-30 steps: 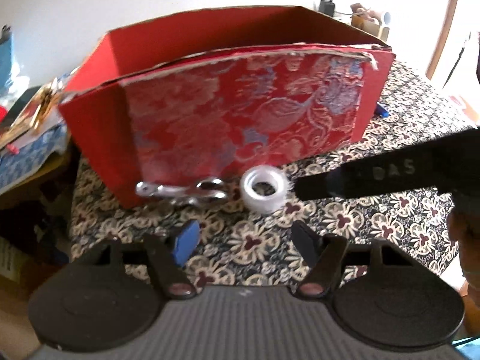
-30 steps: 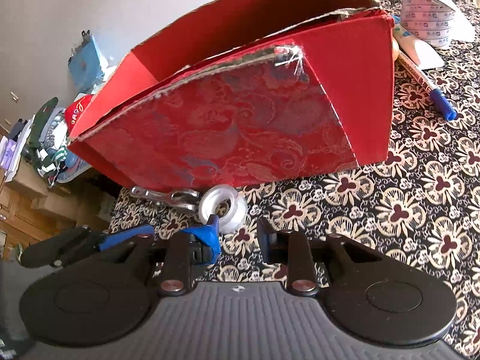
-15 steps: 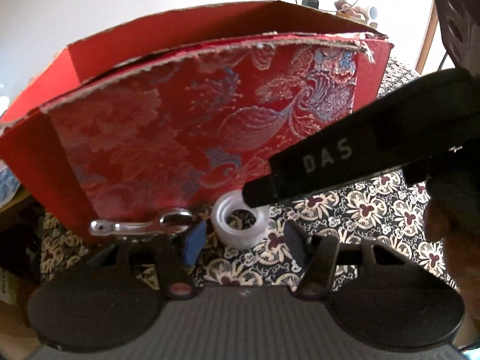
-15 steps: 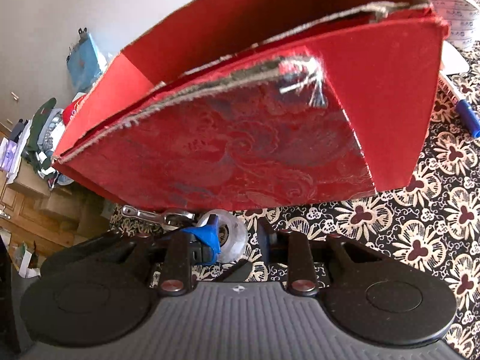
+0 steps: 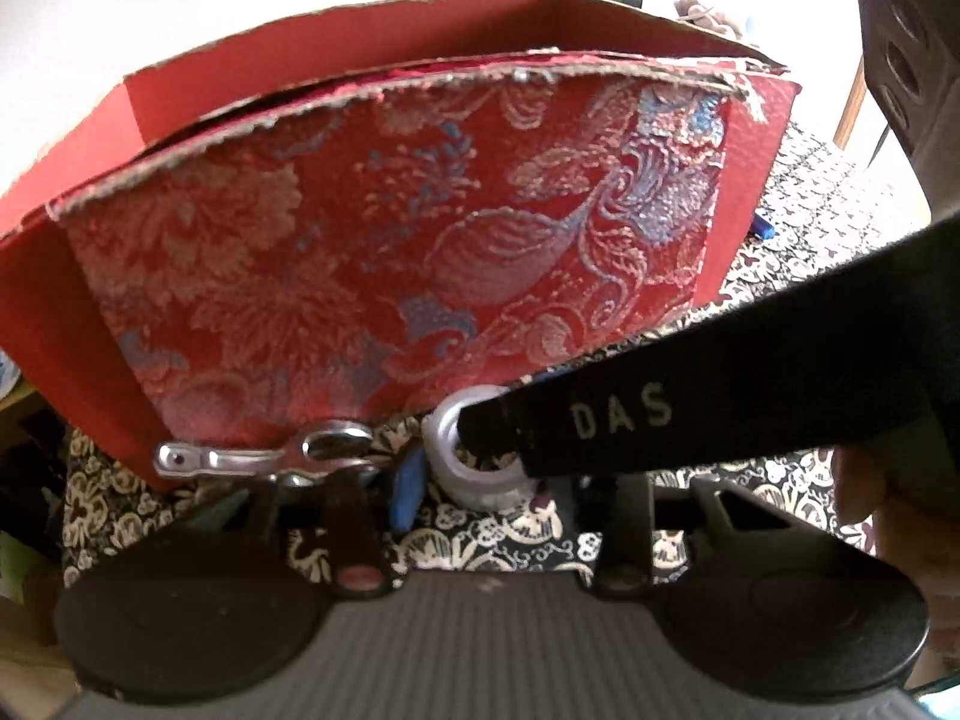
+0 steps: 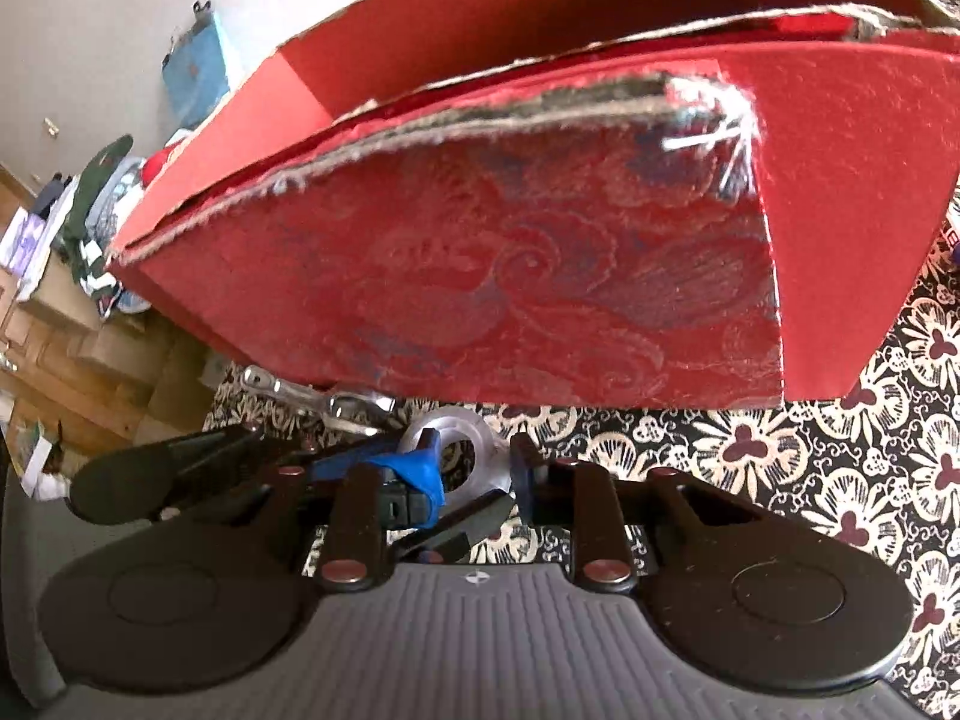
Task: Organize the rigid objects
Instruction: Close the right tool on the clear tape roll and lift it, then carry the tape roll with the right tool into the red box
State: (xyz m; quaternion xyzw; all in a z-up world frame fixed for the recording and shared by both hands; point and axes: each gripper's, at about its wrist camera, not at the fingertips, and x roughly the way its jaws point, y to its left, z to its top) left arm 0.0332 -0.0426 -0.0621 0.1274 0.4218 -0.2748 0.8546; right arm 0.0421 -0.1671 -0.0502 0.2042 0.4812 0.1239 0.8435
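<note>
A clear tape roll lies flat on the patterned cloth, right in front of the red brocade box. A silver metal clip lies just left of it. My left gripper straddles the roll with its jaws closing. Its blue left pad is at the roll's side and its right finger is partly hidden. My right gripper comes in from the right, its black fingers over the roll. One tip is in the hole, the other outside the wall, and the jaws are closing on that wall.
The floral tablecloth spreads to the right of the box. A blue pen lies behind the box's right corner. The table's left edge drops to cluttered shelves. A person's hand holds the right gripper.
Both grippers have come forward and down to the tape roll. The left jaws have narrowed around it. The right gripper's finger has slid from beside the roll to over its hole.
</note>
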